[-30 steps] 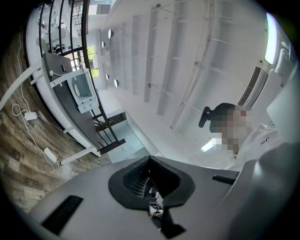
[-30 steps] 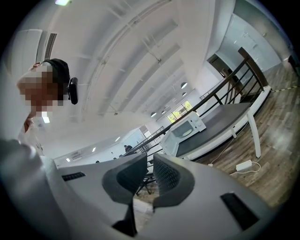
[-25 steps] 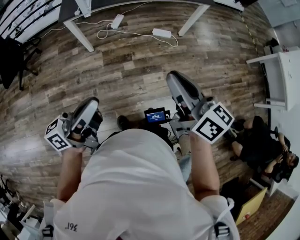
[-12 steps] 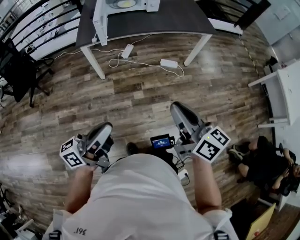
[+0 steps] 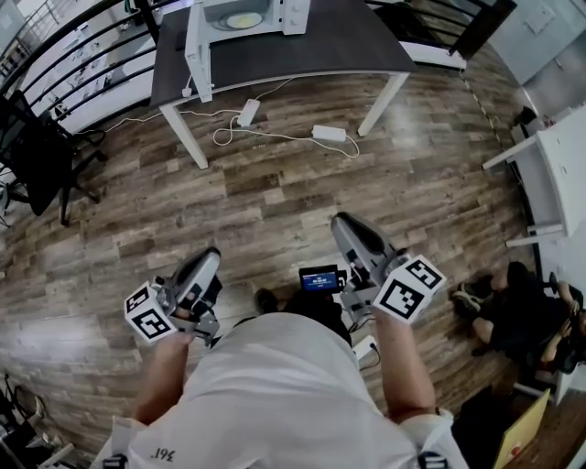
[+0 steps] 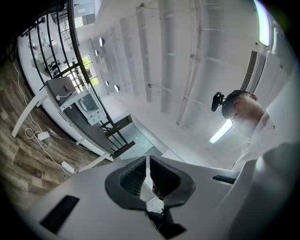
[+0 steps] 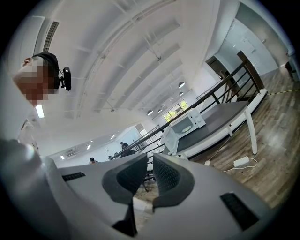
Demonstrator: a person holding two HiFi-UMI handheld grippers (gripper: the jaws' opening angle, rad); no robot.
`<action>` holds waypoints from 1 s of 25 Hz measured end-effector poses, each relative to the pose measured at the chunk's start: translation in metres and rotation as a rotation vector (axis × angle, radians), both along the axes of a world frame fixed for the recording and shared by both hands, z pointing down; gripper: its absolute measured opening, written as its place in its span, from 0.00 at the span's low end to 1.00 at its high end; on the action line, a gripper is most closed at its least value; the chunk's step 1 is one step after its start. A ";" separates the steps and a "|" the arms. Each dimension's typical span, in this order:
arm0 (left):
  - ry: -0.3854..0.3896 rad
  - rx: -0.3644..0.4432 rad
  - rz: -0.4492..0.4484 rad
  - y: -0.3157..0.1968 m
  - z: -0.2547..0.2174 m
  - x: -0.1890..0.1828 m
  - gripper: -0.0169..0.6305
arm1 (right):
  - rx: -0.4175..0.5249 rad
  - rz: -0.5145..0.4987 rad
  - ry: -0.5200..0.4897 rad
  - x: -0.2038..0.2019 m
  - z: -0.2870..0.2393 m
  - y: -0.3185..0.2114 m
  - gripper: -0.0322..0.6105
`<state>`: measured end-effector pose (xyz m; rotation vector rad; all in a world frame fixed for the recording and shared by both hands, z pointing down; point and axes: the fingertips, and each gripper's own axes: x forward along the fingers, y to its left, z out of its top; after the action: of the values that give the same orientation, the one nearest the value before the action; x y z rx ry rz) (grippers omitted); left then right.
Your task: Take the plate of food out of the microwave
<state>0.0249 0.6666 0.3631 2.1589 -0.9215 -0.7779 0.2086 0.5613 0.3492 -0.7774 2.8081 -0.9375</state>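
Microwave [image 5: 291, 11], door open, on dark table [image 5: 311, 41] over wood-plank floor [image 5: 275, 192]

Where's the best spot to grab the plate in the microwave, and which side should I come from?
Probably the plate's near rim, reached straight in through the microwave's open front. The door stands swung out on the left, so keep right of it; the walls block every other side.
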 end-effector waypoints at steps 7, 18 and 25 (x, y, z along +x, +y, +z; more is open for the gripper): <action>-0.016 -0.015 -0.028 -0.015 0.007 -0.004 0.08 | -0.002 -0.010 0.016 -0.006 0.005 -0.016 0.08; -0.046 -0.030 -0.115 -0.117 0.012 -0.001 0.08 | -0.033 -0.079 0.015 -0.015 0.021 -0.127 0.08; -0.069 -0.054 -0.170 -0.208 0.013 0.010 0.08 | -0.028 -0.130 0.012 -0.011 0.012 -0.221 0.08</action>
<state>0.0345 0.4590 0.3756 2.0914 -1.1607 -0.7536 0.1977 0.3401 0.3608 -0.6117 2.8910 -0.9964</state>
